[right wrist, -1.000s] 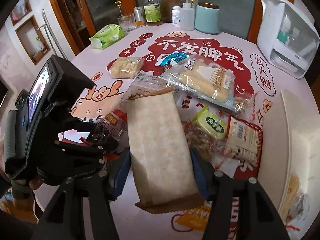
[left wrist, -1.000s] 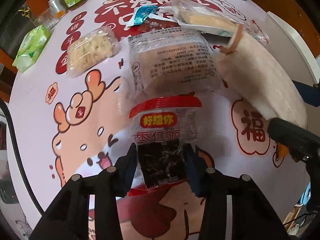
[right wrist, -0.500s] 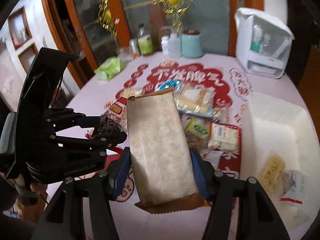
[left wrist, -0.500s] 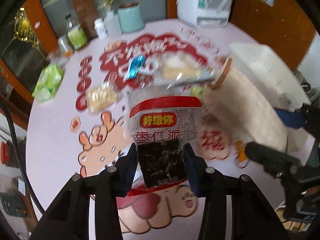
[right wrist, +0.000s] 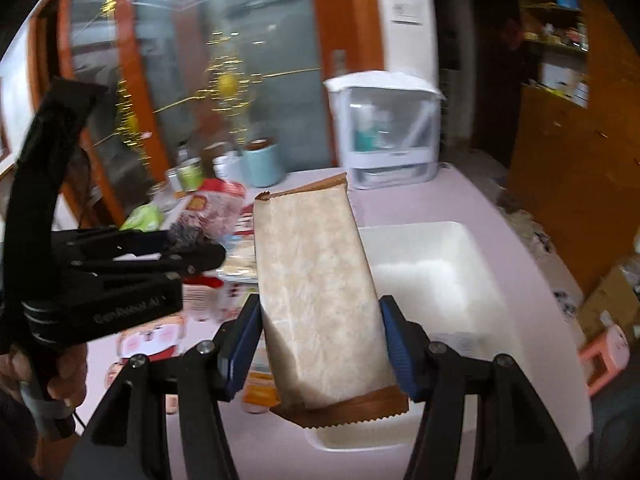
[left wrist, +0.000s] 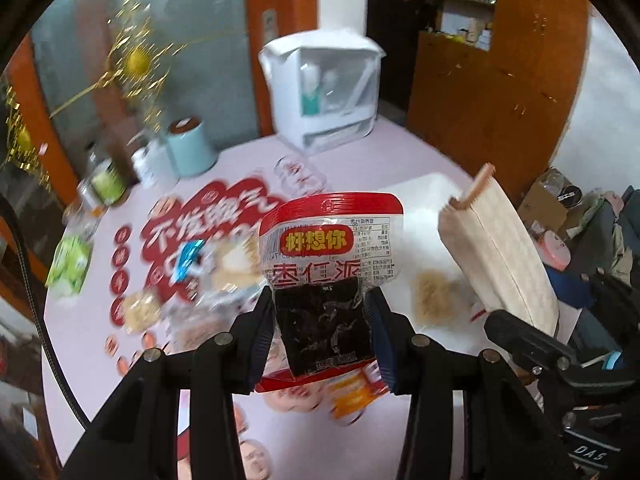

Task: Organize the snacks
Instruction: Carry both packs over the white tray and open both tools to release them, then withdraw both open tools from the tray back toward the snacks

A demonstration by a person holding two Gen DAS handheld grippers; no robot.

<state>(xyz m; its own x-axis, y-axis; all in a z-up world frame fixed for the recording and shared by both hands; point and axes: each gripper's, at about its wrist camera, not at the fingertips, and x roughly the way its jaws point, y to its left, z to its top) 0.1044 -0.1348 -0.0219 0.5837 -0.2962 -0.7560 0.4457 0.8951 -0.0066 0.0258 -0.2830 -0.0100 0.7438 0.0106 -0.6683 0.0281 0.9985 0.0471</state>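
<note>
Only right wrist: white bin (right wrist: 460, 240), person's hand (right wrist: 60, 376)

Tablecloth (left wrist: 360, 152): pink, printed with red characters and cartoon faces, covering the table.
Dispenser (left wrist: 324, 92): white, clear-fronted, standing at the table's far edge.
Canister (left wrist: 188, 148): pale blue with a dark lid, sitting left of the dispenser.
Bottle (left wrist: 105, 184): green-labelled, blurred, standing near the canister.
Tissue pack (left wrist: 68, 264): green, lying at the table's left edge.
Gold ornament (right wrist: 226, 80): hanging before the glass door.
Shelves (right wrist: 560, 40): showing boxes in the far right corner.
Pink stool (right wrist: 604, 354): standing on the floor.
</note>
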